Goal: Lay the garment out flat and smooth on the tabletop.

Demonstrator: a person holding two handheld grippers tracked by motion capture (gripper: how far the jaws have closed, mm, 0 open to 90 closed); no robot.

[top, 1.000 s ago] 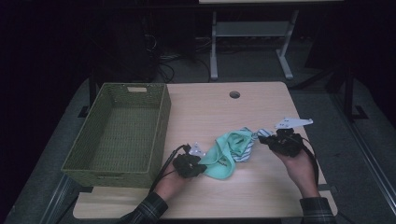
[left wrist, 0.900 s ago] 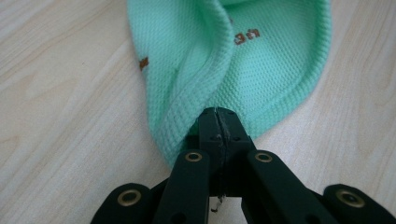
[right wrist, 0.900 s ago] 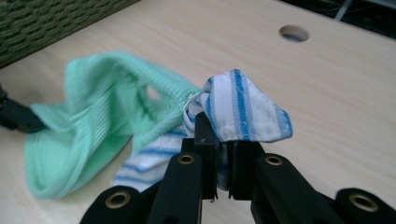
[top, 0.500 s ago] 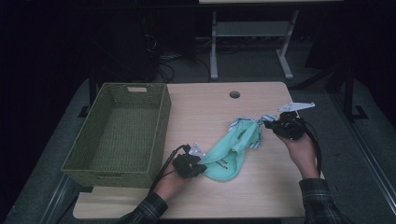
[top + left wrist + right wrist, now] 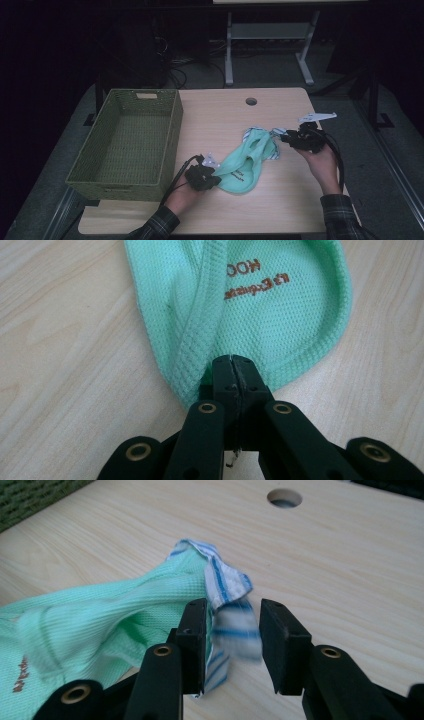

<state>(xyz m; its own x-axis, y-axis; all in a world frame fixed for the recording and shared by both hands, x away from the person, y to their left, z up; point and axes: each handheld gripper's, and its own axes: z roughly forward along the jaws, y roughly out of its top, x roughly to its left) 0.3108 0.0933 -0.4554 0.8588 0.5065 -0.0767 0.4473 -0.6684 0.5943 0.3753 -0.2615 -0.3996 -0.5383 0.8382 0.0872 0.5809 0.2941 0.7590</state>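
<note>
So far, the green cloth (image 5: 246, 162) lies near the middle of the desk (image 5: 220, 120), at about 3 o'clock from the woven green basket (image 5: 127, 145). It is a mint green waffle cloth with small orange words stitched on it. A white cloth with blue stripes (image 5: 227, 587) is bunched up with it at its far end.

The left claw (image 5: 212, 170) is clamped tight on the near corner of the green cloth, at about 7 o'clock on the cloth. In the left gripper view its jaws are pressed together on the thick hem.

The right claw (image 5: 232, 630) sits at the other end, at about 2 o'clock on the cloth. Its jaws stand apart, and the striped cloth hangs in the gap between them, looking blurry. It does not look pinched.

The work looks only partly done. The cloth is stretched long between the two claws but is not flat or folded yet. The basket is empty, so if the cloths belong in there, that part is left to do.
</note>
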